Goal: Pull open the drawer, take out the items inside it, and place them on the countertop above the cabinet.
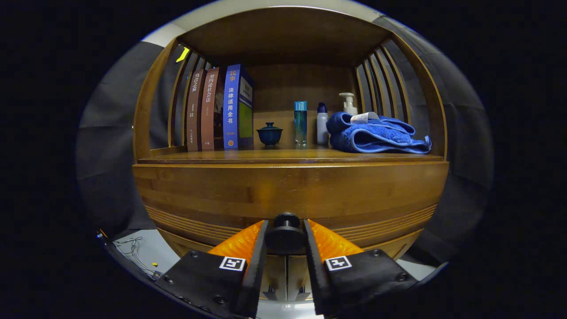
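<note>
Between the fingers of the hand-held gripper (286,237) sits the drawer knob (286,235), both fingers pressing its sides; drawer front (288,190) dead ahead below the counter (283,156), pull straight back.

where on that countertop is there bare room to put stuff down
Bare wood runs along the countertop's front edge, widest between the lidded cup and the books. Crowded at the back: bottles and blue towel. The claw sits on the drawer knob.

Claw (286,237) level, fingers pinched on a knob (286,230).
</note>
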A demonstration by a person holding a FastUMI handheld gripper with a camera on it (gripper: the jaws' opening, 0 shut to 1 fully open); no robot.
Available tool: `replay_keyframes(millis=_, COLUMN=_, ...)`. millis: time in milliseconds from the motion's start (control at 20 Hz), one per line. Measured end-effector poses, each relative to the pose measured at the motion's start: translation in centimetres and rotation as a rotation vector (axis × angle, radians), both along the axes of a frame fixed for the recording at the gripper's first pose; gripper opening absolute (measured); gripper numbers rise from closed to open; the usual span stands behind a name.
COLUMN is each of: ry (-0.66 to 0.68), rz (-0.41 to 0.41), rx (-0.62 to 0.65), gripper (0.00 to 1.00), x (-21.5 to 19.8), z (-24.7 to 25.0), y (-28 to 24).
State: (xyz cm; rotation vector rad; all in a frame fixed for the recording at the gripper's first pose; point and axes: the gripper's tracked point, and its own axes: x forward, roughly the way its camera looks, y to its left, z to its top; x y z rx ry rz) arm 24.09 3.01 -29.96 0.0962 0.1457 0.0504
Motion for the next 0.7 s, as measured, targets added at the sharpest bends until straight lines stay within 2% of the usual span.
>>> replay_keyframes(millis=50, ry=0.003, rz=0.002, rx=0.013, gripper=0.51, x=0.2, z=-0.4, y=0.2)
replay_keyframes(millis=150, ry=0.013, rz=-0.009, rx=0.012, gripper=0.44, x=0.0, z=-0.6, y=0.2)
replay_keyframes(millis=200, ry=0.017, rz=-0.018, rx=0.007, gripper=0.36, x=0.2, z=-0.5, y=0.0)
replay_keyframes(millis=400, ry=0.032, rz=-0.048, rx=0.006, gripper=0.36, x=-0.8, z=-0.2, y=0.0)
replay_keyframes(millis=700, ry=0.045, rz=-0.037, rx=0.014, gripper=0.36, x=-5.5, z=-0.2, y=-0.1)
